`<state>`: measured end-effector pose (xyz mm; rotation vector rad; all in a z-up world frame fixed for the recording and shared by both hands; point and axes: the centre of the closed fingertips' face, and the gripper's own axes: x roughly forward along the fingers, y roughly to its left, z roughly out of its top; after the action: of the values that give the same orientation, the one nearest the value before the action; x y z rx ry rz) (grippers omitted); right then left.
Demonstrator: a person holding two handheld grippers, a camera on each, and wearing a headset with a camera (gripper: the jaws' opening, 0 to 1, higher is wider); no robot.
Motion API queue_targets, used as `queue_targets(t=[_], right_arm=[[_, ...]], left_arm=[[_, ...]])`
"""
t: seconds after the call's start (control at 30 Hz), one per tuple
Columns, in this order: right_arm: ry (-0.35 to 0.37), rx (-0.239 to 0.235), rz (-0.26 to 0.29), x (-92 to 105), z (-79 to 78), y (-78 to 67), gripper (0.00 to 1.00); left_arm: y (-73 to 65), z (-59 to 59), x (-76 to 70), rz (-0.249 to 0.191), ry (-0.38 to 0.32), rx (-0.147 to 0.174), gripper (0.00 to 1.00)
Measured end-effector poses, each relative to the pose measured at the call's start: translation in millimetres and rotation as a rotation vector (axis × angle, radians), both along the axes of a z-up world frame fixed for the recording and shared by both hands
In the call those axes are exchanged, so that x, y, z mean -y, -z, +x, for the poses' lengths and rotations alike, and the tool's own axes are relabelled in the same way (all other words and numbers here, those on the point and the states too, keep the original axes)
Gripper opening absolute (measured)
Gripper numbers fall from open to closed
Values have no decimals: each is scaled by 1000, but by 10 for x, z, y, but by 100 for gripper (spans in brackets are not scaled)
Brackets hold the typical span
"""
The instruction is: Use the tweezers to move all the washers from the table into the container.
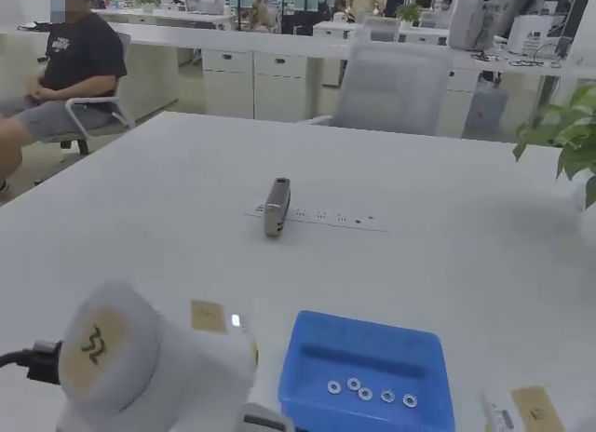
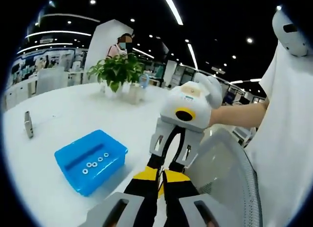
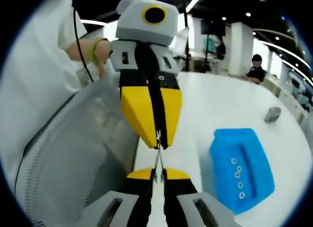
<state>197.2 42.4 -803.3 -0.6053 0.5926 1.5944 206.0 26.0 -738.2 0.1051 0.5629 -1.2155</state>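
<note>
White office bench (image 1: 186,190) carries a blue container (image 1: 317,357) with 5 washers (image 1: 365,393) in a row inside it. Near the container, the left claw (image 3: 157,139) and right claw (image 3: 157,175) meet tip to tip, both pressed together, each pinching an end of the thin tweezers (image 3: 157,161).

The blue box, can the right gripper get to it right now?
Probably yes. The blue box sits open beside the right gripper, nothing between them; the gripper, shut on the tweezers, only has to turn from the left gripper facing it.
</note>
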Motion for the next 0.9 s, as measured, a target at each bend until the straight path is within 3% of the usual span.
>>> queue_targets(t=[0.07,0.2,0.3,0.53,0.67,0.77,0.9], right_arm=[[9,5,-20,16,23,44,4],[51,21,-30,79,76,123,5],[83,32,-38,151,92,183,6],[153,41,-40,257,143,287,6],[187,32,-17,251,146,290,7],[238,15,9,269,171,268,14],[313,5,33,373,204,217,22]], left_arm=[[40,16,-41,42,6,21,0],[162,0,-87,126,44,25,0],[251,11,-82,193,83,60,0],[438,26,-80,278,147,67,0],[499,23,-154,325,174,48,0],[576,9,-217,366,195,40,0],[727,-30,-323,425,220,-14,0]])
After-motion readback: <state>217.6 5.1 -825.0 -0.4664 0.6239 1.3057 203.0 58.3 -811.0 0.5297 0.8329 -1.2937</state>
